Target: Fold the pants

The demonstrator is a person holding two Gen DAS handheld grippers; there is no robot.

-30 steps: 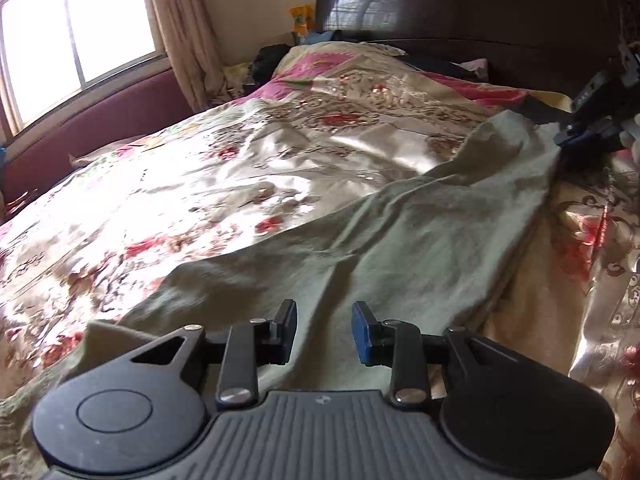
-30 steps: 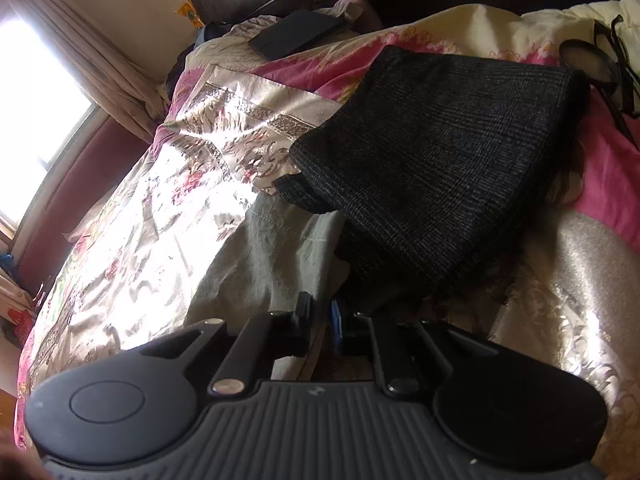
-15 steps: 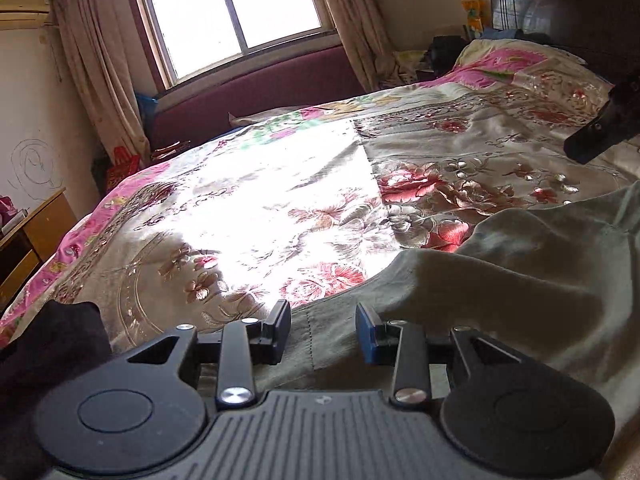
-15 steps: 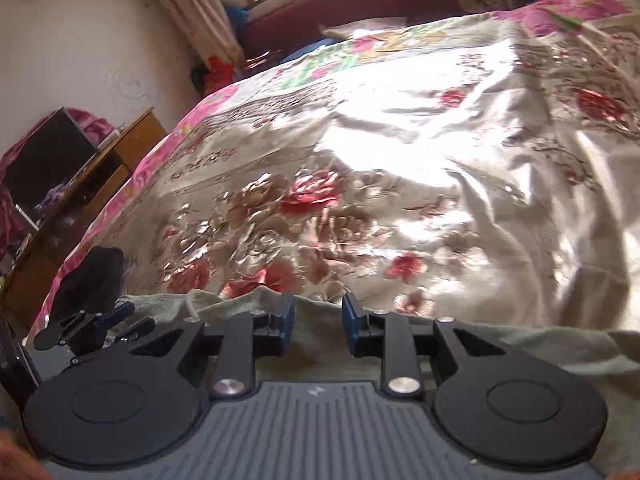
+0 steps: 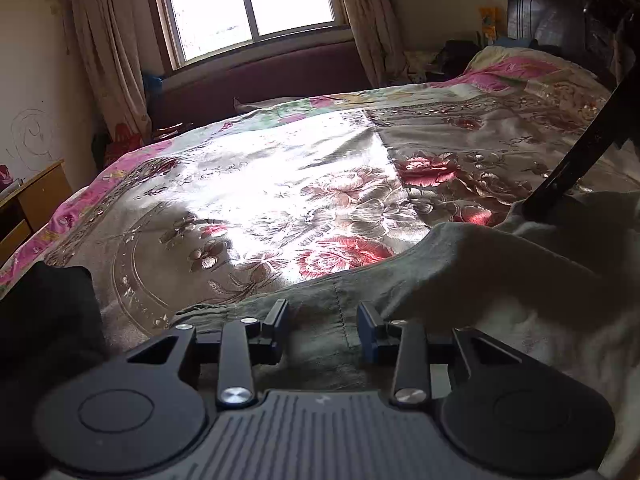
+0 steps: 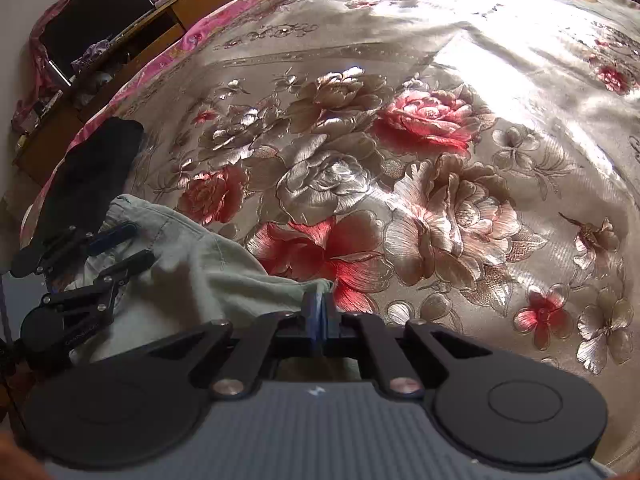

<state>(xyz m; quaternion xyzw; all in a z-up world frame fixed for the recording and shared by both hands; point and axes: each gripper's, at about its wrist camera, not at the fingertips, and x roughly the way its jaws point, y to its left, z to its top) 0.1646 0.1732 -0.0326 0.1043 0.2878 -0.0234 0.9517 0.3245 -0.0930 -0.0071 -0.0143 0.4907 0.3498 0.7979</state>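
Both grippers work over a wide bed covered in a shiny satin quilt (image 5: 280, 200) embroidered with red and silver flowers, its slick face likely to let cloth slide. On the quilt's near edge lie the olive-green cotton pants (image 5: 500, 280), soft, limp and light by the look of them, rumpled into loose ridges; such fabric should sag wherever it is not held, so hems, seams and corners make the surest hold. A black garment (image 6: 92, 168) rests just beside them, toward the foot of the bed.

The right gripper (image 6: 319, 316) has its blue-padded jaws pressed together on a pinched edge of the pants (image 6: 224, 276), the cloth bunching up right at the tips. The left gripper (image 5: 322, 330) stands with a wide gap between its jaws, poised low over a stitched seam of the fabric, gripping nothing; whether the tips touch the cloth I cannot tell. Closing there, close to the edge, looks a sensible second hold for lifting evenly.
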